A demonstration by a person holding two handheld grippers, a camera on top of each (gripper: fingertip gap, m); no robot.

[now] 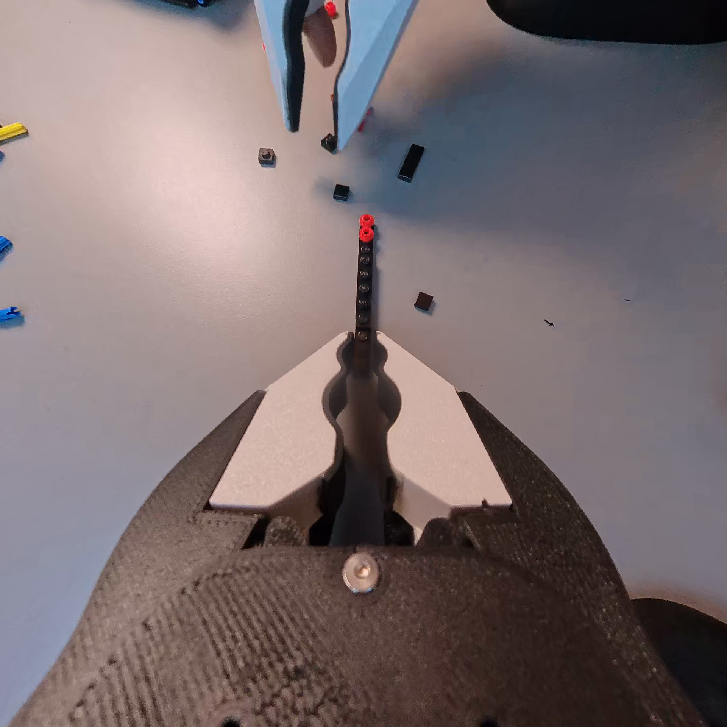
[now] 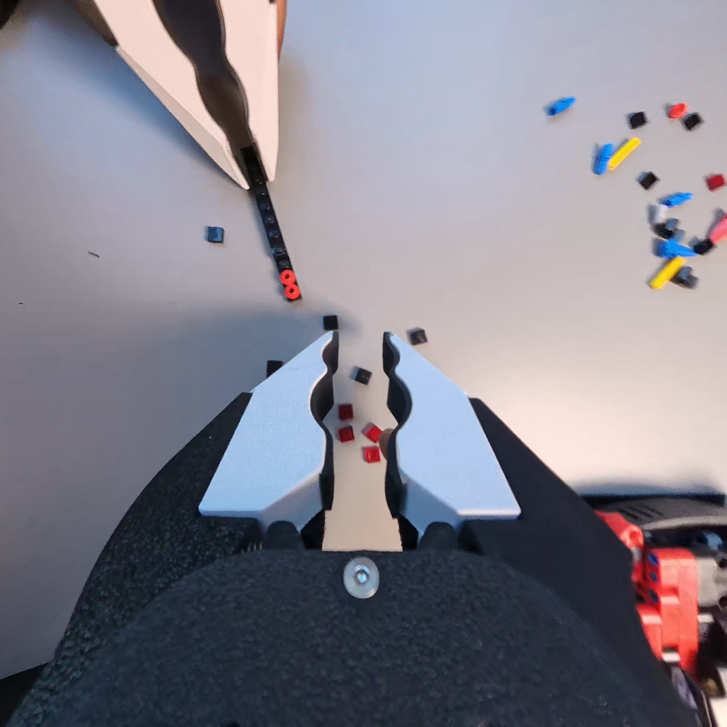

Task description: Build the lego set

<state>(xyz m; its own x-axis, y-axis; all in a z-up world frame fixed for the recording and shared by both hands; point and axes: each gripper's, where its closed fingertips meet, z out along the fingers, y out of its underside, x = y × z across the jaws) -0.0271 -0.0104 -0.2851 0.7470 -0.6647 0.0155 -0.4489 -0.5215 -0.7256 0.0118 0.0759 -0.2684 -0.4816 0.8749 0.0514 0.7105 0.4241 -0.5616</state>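
Observation:
My left gripper (image 1: 362, 334) is shut on one end of a long black studded plate (image 1: 364, 289). Two red round studs (image 1: 366, 227) sit on the plate's far end. The plate also shows in the right wrist view (image 2: 272, 230), with the red studs (image 2: 290, 284) at its near end. My right gripper (image 2: 360, 334) is open and empty, low over the table. A small dark piece (image 2: 361, 375) and several small red tiles (image 2: 345, 432) lie between its fingers. In the left wrist view the right gripper (image 1: 314, 133) hangs beyond the plate's tip, beside a small black piece (image 1: 329, 142).
Small black tiles lie around the plate (image 1: 341, 192), (image 1: 411, 162), (image 1: 423, 301), and a dark grey one (image 1: 266, 156). A scatter of blue, yellow, red and black pieces (image 2: 668, 204) lies at the right. A red and black built model (image 2: 668, 582) stands at the lower right. My right fingertips sit around 10 centimeters from my left ones.

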